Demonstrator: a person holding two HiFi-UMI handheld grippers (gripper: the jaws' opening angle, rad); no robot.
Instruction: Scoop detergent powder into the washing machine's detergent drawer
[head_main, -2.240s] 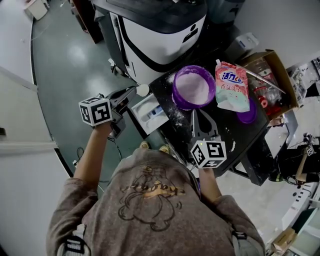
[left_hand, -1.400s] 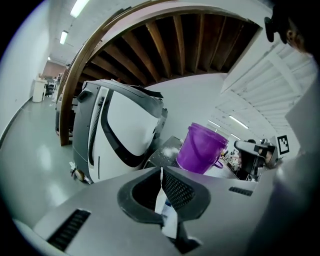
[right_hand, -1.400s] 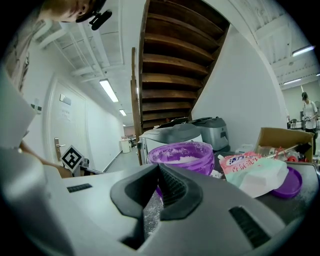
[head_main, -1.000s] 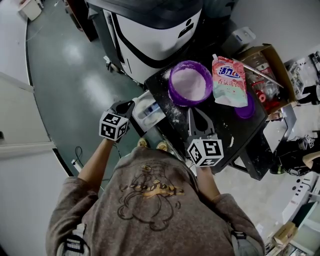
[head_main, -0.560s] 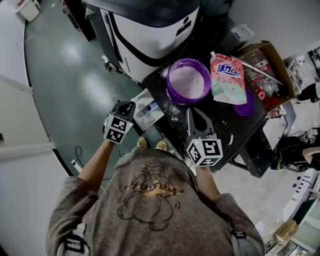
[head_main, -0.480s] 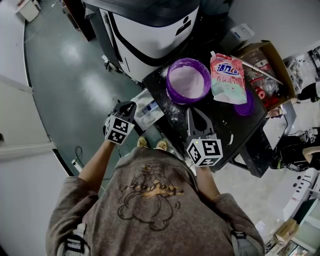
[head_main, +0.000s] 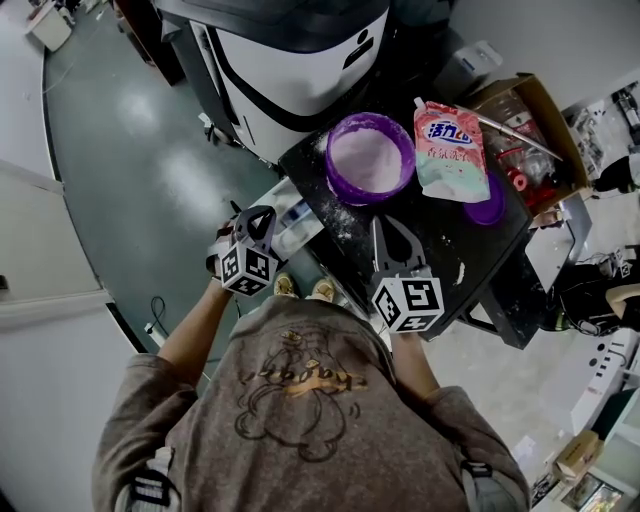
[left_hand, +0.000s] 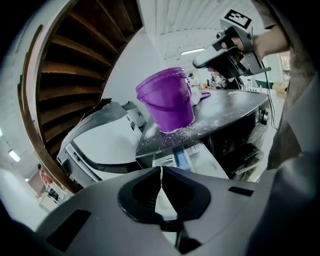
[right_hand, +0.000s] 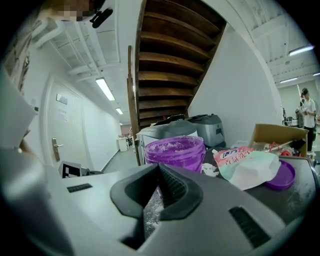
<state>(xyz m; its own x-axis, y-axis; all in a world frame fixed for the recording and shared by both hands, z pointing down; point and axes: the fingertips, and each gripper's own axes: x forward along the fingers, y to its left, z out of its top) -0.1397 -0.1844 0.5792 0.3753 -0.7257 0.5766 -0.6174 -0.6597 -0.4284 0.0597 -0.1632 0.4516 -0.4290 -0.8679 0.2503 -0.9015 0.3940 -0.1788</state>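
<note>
Change: the left tool (head_main: 258, 212) no longer carries the scoop and has come in low, just beside the near end of the detergent drawer (left_hand: 207, 159); its jaws are clenched on nothing.
Meaning: dosing looks finished, and closing the drawer is probably next.
Drawer: still pulled out at the table's (head_main: 470, 262) left edge; its contents can't be made out.
Purple tub (left_hand: 167, 102): white powder inside, with spilled grains around it.
Right tool (head_main: 386, 224): clenched, empty, resting on the table near the tub.

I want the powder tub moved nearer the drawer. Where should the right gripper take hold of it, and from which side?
Pinch the purple tub by its rim on the side nearest the right gripper, coming from above with one finger inside and one outside. It stands upright and open and looks too wide to straddle, so its thin wall is the likeliest hold.
</note>
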